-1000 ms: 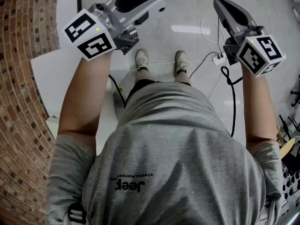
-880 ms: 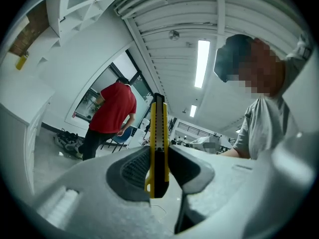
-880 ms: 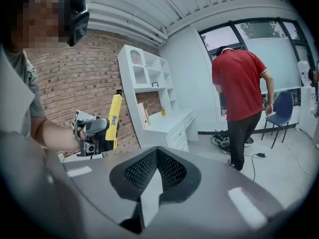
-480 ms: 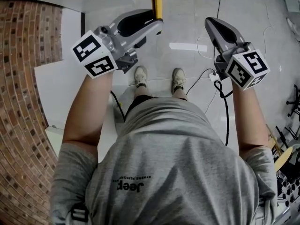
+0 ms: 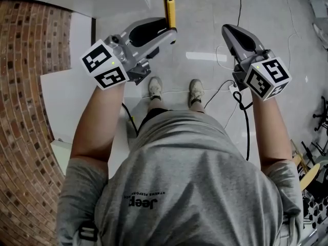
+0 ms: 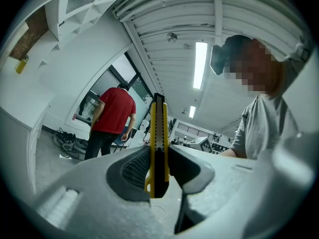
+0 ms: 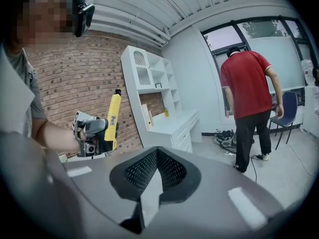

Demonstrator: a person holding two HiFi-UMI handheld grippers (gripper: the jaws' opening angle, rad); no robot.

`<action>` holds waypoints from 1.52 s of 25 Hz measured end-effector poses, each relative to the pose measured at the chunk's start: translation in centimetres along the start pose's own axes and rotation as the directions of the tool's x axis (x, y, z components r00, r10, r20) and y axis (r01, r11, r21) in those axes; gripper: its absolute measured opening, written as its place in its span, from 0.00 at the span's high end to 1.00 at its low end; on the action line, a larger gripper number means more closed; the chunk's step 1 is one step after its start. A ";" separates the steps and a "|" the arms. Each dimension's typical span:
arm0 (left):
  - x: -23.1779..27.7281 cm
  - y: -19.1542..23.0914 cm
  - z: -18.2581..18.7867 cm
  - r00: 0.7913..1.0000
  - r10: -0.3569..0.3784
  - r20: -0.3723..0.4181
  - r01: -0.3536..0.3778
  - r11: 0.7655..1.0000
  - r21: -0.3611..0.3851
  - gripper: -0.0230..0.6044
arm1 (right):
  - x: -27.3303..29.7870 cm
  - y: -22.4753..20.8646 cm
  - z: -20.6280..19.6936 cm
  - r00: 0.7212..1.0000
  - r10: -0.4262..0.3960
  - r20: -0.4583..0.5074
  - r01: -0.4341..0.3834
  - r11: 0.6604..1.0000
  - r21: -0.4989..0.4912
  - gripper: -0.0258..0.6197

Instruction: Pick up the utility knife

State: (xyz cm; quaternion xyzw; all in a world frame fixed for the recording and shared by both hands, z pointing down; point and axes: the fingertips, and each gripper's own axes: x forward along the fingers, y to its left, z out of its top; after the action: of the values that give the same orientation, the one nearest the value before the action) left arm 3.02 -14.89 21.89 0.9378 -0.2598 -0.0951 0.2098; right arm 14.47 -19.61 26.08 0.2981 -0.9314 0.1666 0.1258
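Observation:
The yellow utility knife [image 5: 170,8] stands upright in my left gripper [image 5: 171,32], which is shut on its lower body. In the left gripper view the knife [image 6: 158,143] is pinched between the two dark pads and rises above them. My right gripper [image 5: 228,29] is held level with it on the right, apart from the knife, its jaws shut on nothing. The right gripper view shows its pads meeting at the tip [image 7: 157,151], with the left gripper [image 7: 94,136] and the knife [image 7: 112,121] off to the left. Both grippers hang in the air above the floor.
A brick wall [image 5: 25,111] and a white desk top [image 5: 66,96] lie to the left. Cables [image 5: 246,117] trail over the tiled floor by the wearer's shoes [image 5: 155,86]. A person in a red shirt [image 7: 249,83] stands near white shelves [image 7: 159,98].
The head view has shifted, so the whole knife now shows above the left gripper. Both grippers keep their poses, and the grip on the knife is unchanged.

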 end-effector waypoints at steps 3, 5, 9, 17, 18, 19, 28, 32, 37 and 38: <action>-0.1 0.1 0.0 1.000 -0.001 0.001 0.001 1.000 0.000 0.78 | 0.3 0.1 0.0 1.000 0.006 -0.001 -0.006 1.000 0.002 0.95; -0.2 0.1 0.0 1.000 -0.002 0.003 0.002 1.000 -0.003 0.78 | 0.4 0.2 0.0 1.000 0.009 -0.004 -0.009 1.000 0.003 0.95; -0.6 0.2 0.0 1.000 -0.001 0.006 0.001 1.000 -0.005 0.78 | 0.7 0.4 0.0 1.000 0.011 -0.001 -0.011 1.000 0.005 0.95; -0.9 0.3 0.2 1.000 0.002 0.016 -0.002 1.000 -0.010 0.78 | 0.7 0.5 0.3 1.000 0.002 0.005 -0.002 1.000 -0.007 0.95; -0.8 0.3 0.1 1.000 0.003 0.015 -0.002 1.000 -0.011 0.78 | 0.7 0.5 0.3 1.000 0.001 0.004 -0.001 1.000 -0.009 0.95; -0.8 0.3 0.0 1.000 0.003 0.014 -0.002 1.000 -0.013 0.78 | 0.7 0.5 0.2 1.000 0.001 0.002 -0.001 1.000 -0.008 0.95; -0.9 0.5 -0.1 1.000 0.003 0.014 -0.003 1.000 -0.016 0.78 | 0.9 0.4 0.0 1.000 0.002 -0.003 -0.002 1.000 -0.007 0.95; -0.7 0.4 0.0 1.000 0.001 0.014 -0.001 1.000 -0.015 0.78 | 0.8 0.4 0.1 1.000 0.005 -0.002 -0.005 1.000 -0.009 0.95; -0.6 0.5 -0.1 1.000 -0.001 0.012 0.001 1.000 -0.014 0.78 | 1.0 0.3 0.2 1.000 0.007 0.001 -0.007 1.000 -0.010 0.95; -0.6 0.5 -0.1 1.000 -0.001 0.012 0.001 1.000 -0.015 0.78 | 1.0 0.3 0.2 1.000 0.007 0.000 -0.007 1.000 -0.010 0.95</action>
State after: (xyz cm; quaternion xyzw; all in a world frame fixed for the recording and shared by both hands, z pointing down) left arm 2.32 -14.99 22.23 0.9358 -0.2598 -0.1028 0.2150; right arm 13.48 -19.96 26.16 0.2942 -0.9333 0.1622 0.1266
